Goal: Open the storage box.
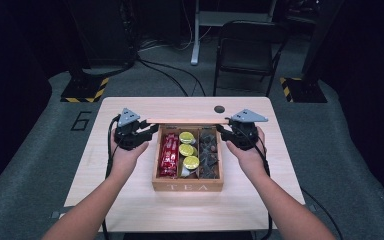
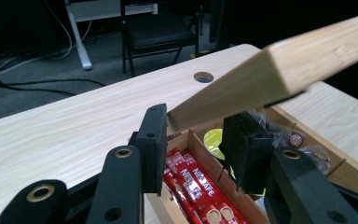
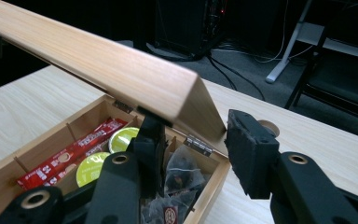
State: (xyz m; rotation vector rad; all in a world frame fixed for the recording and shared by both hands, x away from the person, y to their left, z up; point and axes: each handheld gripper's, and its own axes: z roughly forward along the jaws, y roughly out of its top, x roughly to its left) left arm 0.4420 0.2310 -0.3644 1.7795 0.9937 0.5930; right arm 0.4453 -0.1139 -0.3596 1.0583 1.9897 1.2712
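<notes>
A wooden box (image 1: 187,186) marked TEA stands in the middle of the table. It holds red sachets (image 1: 169,155), yellow-topped capsules (image 1: 186,149) and dark tea bags (image 1: 209,152) in three compartments. Its hinged lid (image 1: 187,120) is raised over the back wall. My left gripper (image 1: 152,129) is shut on the lid's left end, and my right gripper (image 1: 221,130) is shut on its right end. In the left gripper view the lid's corner (image 2: 270,70) sits between the jaws of the left gripper (image 2: 198,123). The right gripper (image 3: 196,121) has one jaw under the lid (image 3: 121,70) and one outside it.
The light wooden table (image 1: 130,195) has a round hole (image 1: 219,109) behind the box. A black folding chair (image 1: 247,47) and cables stand on the floor beyond the far edge. Bare tabletop lies on both sides of the box and in front of it.
</notes>
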